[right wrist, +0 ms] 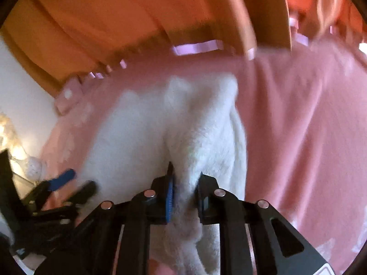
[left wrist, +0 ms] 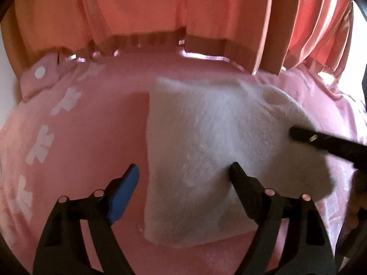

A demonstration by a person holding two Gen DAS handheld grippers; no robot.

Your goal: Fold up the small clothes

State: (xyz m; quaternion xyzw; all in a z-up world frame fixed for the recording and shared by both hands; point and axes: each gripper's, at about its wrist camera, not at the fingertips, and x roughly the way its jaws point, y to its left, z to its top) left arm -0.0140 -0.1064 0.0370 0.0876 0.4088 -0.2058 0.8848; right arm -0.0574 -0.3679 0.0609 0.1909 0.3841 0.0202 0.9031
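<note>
A white fluffy garment [left wrist: 206, 137] lies on a pink bedspread [left wrist: 91, 126], folded with a straight left edge. My left gripper [left wrist: 185, 174] is open above its near left part, one finger over the bedspread, the other over the cloth. The tip of my right gripper [left wrist: 298, 135] reaches in from the right onto the cloth. In the right wrist view my right gripper [right wrist: 184, 183] is shut on a bunched fold of the white garment [right wrist: 206, 133]. The left gripper [right wrist: 75, 183] shows open at the lower left.
Orange-pink curtains [left wrist: 160, 11] hang behind the bed's far edge. A pink pillow with white dots [left wrist: 41, 78] lies at the far left. White flower prints [left wrist: 41, 146] run along the bedspread's left side. A white wall [right wrist: 23, 91] and a pale soft toy [right wrist: 32, 165] are at the left.
</note>
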